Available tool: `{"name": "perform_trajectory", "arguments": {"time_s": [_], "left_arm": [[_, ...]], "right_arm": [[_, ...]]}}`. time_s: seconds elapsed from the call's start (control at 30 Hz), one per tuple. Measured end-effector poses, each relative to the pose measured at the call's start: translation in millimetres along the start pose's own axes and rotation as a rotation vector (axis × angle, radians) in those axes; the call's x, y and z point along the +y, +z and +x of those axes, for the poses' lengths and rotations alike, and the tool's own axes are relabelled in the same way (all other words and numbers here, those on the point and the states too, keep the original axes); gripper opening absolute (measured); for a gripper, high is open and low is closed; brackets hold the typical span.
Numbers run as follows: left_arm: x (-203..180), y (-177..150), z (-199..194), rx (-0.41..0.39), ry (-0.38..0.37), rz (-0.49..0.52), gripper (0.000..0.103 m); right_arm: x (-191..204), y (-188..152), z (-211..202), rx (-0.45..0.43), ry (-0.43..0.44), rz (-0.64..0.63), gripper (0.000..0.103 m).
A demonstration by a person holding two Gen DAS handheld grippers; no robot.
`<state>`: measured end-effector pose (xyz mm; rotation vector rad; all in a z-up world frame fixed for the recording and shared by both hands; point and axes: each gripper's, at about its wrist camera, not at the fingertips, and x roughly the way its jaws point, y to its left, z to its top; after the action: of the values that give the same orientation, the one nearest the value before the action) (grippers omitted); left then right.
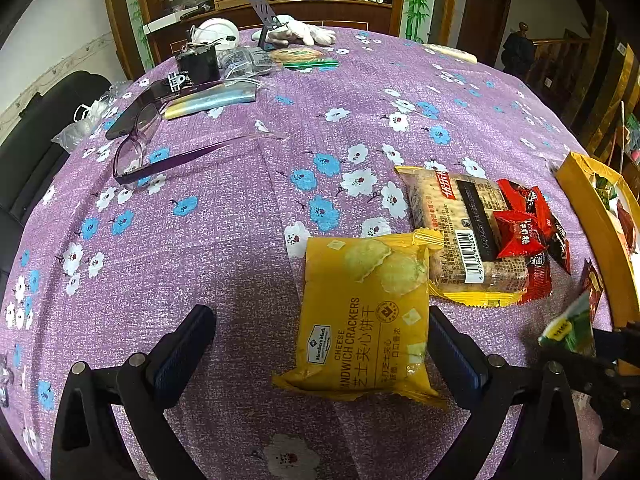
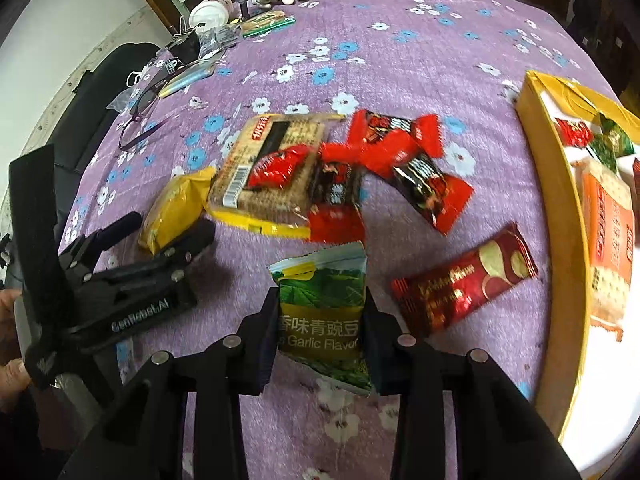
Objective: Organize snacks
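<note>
The right gripper [image 2: 320,328] pinches a crinkly green foil pea packet [image 2: 324,308] above the purple floral tablecloth [image 2: 400,60], near the yellow cardboard box [image 2: 560,208]; the left gripper [image 1: 320,344] stands spread around a glossy yellow cracker bag [image 1: 360,320].

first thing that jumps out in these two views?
The right gripper clamps a green garlic pea packet at bottom centre. The left gripper stands open around a yellow cheese cracker bag on the purple floral tablecloth. Red candies lie scattered beside a yellow box.
</note>
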<state>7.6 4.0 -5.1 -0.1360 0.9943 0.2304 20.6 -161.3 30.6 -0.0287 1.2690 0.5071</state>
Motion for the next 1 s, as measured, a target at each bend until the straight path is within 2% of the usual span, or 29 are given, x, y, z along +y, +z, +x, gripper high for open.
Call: {"name": "perform_trajectory", "arguments": {"time_s": [0.43, 1.0], "left_arm": [[0.0, -0.1, 0.1, 0.0, 0.0, 0.0, 0.103], [0.1, 0.1, 1.7, -0.001, 0.0, 0.0, 0.103]], "right_arm": [[-8.5, -7.3, -3.4, 0.014, 0.052, 0.003, 0.035], [-5.5, -6.7, -2.7, 0.017, 0.051, -0.021, 0.035]]}}
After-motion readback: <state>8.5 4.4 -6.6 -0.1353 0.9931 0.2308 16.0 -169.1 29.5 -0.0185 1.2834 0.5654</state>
